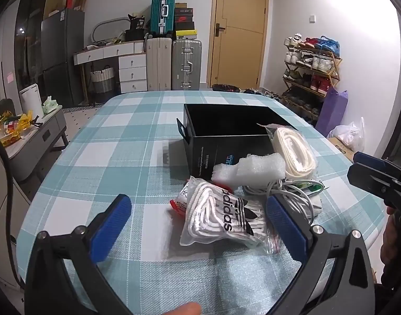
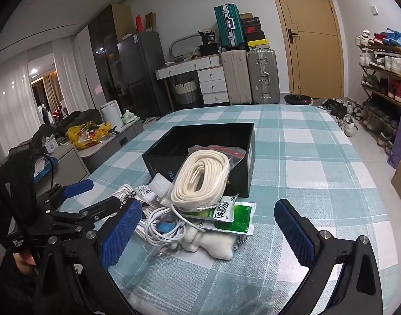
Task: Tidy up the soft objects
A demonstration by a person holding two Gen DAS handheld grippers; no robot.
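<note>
Ahead of both grippers: one black box (image 2: 200, 155), two lace bags. Cream lace bag (image 2: 203, 176) leans long-axis up against it. Left gripper (image 1: 198, 225), right gripper (image 2: 208, 231): both released, empty.

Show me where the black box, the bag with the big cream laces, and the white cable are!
black box (image 2: 200, 141): right wrist view, on its dark inside wall.
bag of cream laces (image 2: 200, 181): right wrist view, on the coiled laces.
white cable (image 2: 161, 223): right wrist view, on the tangled loops.
</note>
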